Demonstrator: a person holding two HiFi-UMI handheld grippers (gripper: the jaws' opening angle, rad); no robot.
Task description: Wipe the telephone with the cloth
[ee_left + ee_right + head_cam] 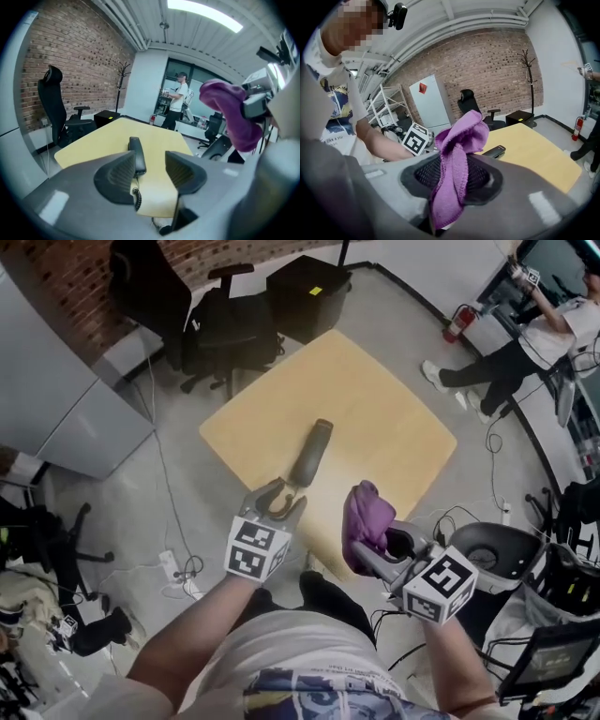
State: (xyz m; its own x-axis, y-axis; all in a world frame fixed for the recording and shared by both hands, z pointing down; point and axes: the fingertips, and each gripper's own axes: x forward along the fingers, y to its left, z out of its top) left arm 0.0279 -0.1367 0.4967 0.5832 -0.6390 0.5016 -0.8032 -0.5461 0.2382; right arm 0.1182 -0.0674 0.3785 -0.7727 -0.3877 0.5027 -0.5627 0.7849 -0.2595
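A dark grey telephone handset [312, 451] lies on the pale wooden table [375, 399], pointing away from me. My left gripper [278, 505] sits at the handset's near end with its jaws apart. In the left gripper view the handset [136, 154] shows in the gap close to the left jaw, with no pad pressing on it, and its coiled cord [137, 197] hangs off the table's edge. My right gripper [375, 554] is held beside the table's near right edge, shut on a purple cloth [366, 521] that bunches above the jaws [457, 150].
Black office chairs [220, 320] and a black box [309, 292] stand beyond the table. A person [525, 343] stands at the far right near a red fire extinguisher [457, 322]. Another chair [497, 554] and floor cables lie to the right.
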